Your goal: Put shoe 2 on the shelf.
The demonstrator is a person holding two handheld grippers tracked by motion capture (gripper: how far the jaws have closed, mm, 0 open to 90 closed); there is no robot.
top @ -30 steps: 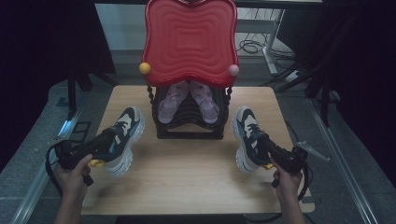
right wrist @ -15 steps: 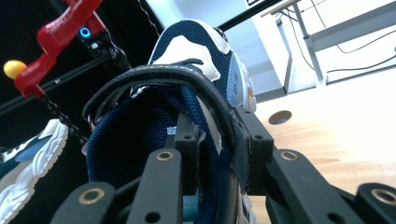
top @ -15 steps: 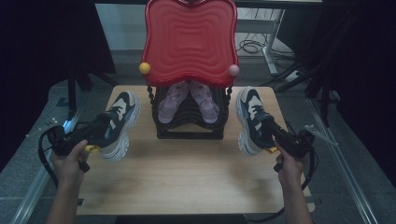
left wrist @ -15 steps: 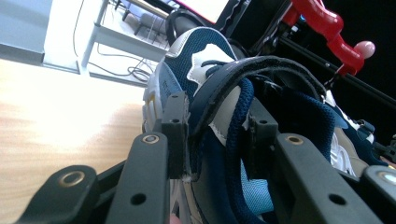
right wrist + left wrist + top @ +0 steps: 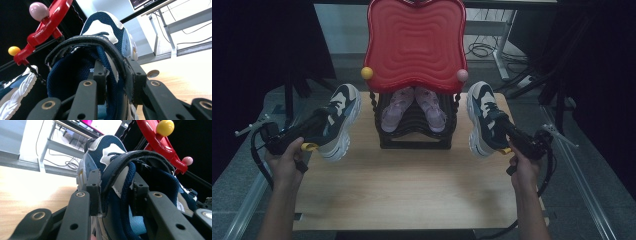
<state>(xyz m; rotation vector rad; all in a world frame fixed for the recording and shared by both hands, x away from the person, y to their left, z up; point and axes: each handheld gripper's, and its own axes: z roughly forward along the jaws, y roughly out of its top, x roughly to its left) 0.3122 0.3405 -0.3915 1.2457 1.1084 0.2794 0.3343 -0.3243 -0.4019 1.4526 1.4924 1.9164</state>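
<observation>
Both sneakers have risen off the wooden table (image 5: 412, 190) since the earlier frames and moved up toward the shoe rack (image 5: 414, 132). Left gripper (image 5: 319, 125) clamps the left sneaker (image 5: 337, 120) at its heel collar, one jaw inside the opening, the other against the outer side. Right gripper (image 5: 502, 135) grips the right sneaker (image 5: 482, 117) the same way at its collar. Each shoe hangs in the air just beside the rack, below the red tray top (image 5: 414, 45), toes pointing away from the person.

You look down from above the counter (image 5: 412, 190); each gripper camera sits close behind its jaws, both sharing the red tray (image 5: 414, 45).
</observation>
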